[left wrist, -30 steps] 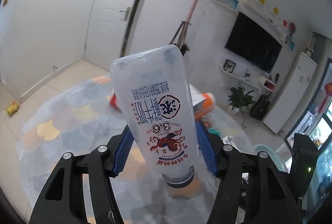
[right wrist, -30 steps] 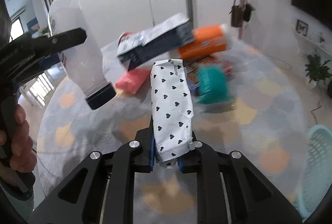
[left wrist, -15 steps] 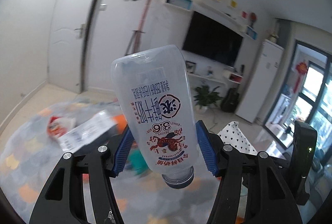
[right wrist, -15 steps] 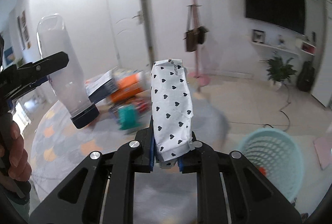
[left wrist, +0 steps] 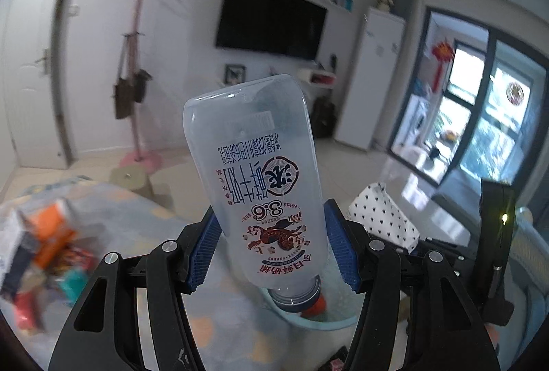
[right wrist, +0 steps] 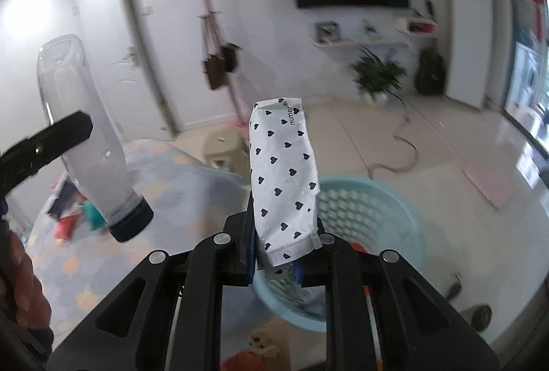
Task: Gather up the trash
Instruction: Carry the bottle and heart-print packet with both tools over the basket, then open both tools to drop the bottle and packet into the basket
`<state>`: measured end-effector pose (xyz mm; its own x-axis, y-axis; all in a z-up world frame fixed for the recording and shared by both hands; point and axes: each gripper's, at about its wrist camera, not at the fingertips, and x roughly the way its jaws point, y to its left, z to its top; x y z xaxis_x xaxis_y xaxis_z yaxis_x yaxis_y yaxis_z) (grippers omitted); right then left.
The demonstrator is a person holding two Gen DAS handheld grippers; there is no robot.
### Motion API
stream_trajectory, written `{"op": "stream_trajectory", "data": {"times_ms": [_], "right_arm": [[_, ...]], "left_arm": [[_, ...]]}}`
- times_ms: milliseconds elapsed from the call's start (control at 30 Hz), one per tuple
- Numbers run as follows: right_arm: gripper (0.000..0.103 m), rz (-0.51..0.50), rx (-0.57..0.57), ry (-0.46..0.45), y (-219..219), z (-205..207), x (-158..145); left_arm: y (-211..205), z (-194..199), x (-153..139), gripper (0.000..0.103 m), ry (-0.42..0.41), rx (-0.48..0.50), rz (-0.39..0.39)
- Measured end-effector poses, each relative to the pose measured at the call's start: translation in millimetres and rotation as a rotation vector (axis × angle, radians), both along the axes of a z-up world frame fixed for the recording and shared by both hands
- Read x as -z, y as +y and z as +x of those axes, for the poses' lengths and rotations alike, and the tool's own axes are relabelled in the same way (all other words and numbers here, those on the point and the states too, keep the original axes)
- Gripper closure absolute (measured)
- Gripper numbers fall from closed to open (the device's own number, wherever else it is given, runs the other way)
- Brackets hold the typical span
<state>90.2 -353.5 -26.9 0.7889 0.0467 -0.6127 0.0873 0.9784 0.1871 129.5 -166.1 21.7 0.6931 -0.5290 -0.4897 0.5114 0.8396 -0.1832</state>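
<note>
the left gripper (left wrist: pixel 272 252) has its blue pads pressed on both sides of a clear plastic bottle (left wrist: pixel 260 185), held neck-down with its dark cap lowest, above the rim of a light-blue basket (right wrist: pixel 394 209). the right gripper (right wrist: pixel 276 259) is clamped tight on the lower end of a white heart-print packet (right wrist: pixel 283 185) that stands upright over the same basket; more litter (left wrist: pixel 44 254) lies blurred on the rug (right wrist: pixel 192 185) behind
</note>
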Motion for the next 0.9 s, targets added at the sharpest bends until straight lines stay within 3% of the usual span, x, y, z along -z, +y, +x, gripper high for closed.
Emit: {"op": "stream_trajectory", "data": {"times_ms": [233, 467, 700, 800, 867, 900], "right_arm": [[0.089, 0.04, 0.103, 0.115, -41.6, 11.9, 46.2], [0.087, 0.087, 0.138, 0.196, -57.2, 29.8, 79.8], [0.082, 0.105, 0.142, 0.231, -64.4, 40.4, 90.1], [0.071, 0.095, 0.152, 0.237, -64.6, 38.8, 91.5], [0.05, 0.09, 0.162, 0.235, -62.5, 38.2, 90.8], [0.048, 0.085, 0.166, 0.227, -61.5, 37.7, 89.9]], "left_arm": [[-42.2, 41.7, 55.6, 0.045, 0.138, 0.054, 0.026], [-57.5, 53.7, 81.5, 0.045, 0.15, 0.067, 0.065], [-62.1, 60.0, 91.4, 0.044, 0.185, 0.07, 0.063], [-60.3, 60.8, 90.1, 0.038, 0.185, 0.063, 0.055], [-56.8, 60.3, 87.9, 0.035, 0.185, 0.057, 0.047], [-55.1, 59.4, 86.9, 0.035, 0.188, 0.057, 0.039]]}}
